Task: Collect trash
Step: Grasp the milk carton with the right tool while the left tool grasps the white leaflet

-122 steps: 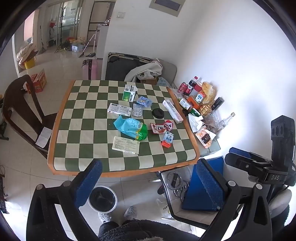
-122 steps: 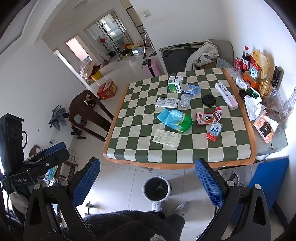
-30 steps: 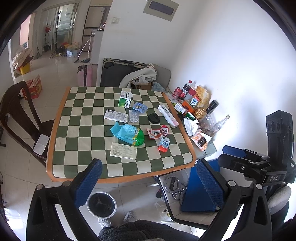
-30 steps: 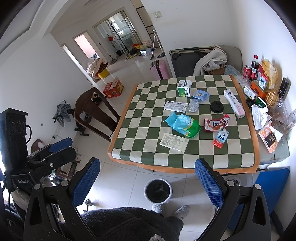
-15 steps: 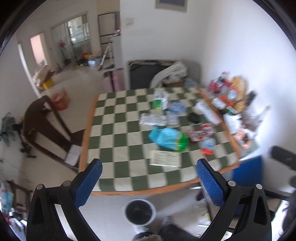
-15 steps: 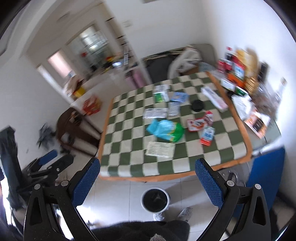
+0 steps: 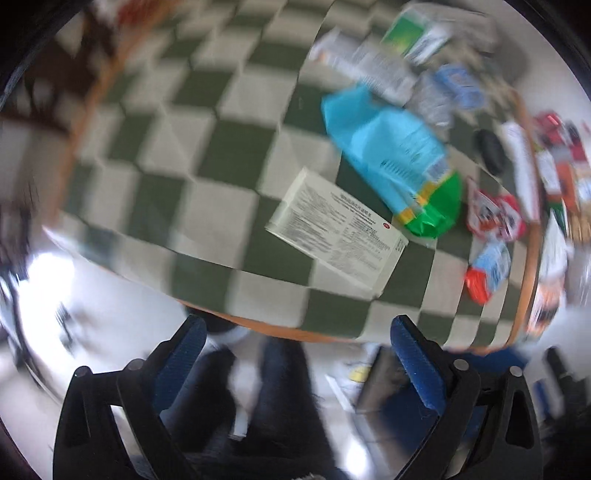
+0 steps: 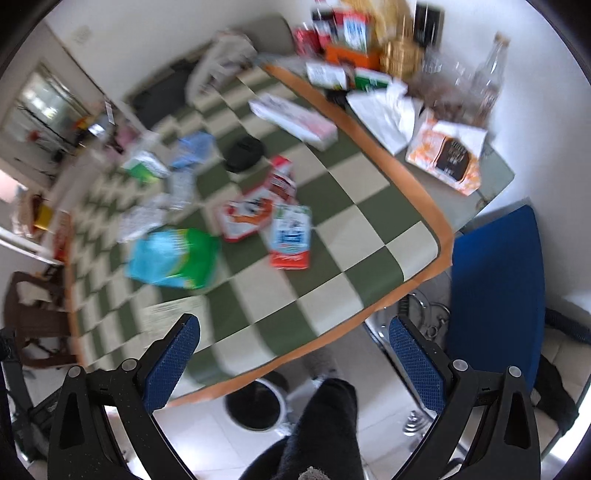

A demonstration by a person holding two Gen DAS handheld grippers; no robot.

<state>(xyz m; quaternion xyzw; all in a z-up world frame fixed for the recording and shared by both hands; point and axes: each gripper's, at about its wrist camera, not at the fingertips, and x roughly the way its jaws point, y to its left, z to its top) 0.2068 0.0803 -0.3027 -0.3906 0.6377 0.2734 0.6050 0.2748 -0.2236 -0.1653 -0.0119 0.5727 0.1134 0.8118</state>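
Note:
Trash lies scattered on a green-and-white checkered table (image 7: 207,158) (image 8: 373,206). Nearest my left gripper (image 7: 295,354) is a flat white carton (image 7: 336,229), with a blue-and-green bag (image 7: 391,158) (image 8: 173,258) behind it. Red snack wrappers (image 7: 495,214) (image 8: 255,214) and a small blue-and-red pouch (image 7: 487,269) (image 8: 291,236) lie to the right. A black lid (image 8: 243,153) and a long white box (image 8: 295,122) sit farther back. My right gripper (image 8: 295,350) hovers over the table's near corner. Both grippers are open and hold nothing. The frames are motion-blurred.
A round bin (image 8: 255,406) stands on the floor under the table's near edge, beside the person's dark trouser leg (image 8: 325,424). A blue chair (image 8: 495,295) is at the right. Bottles and food packets (image 8: 369,33) crowd a side surface by the wall.
Both grippers have swung down and in towards the table; the left now looks closely over the white carton, the right over the near right corner. Their fingers stay open.

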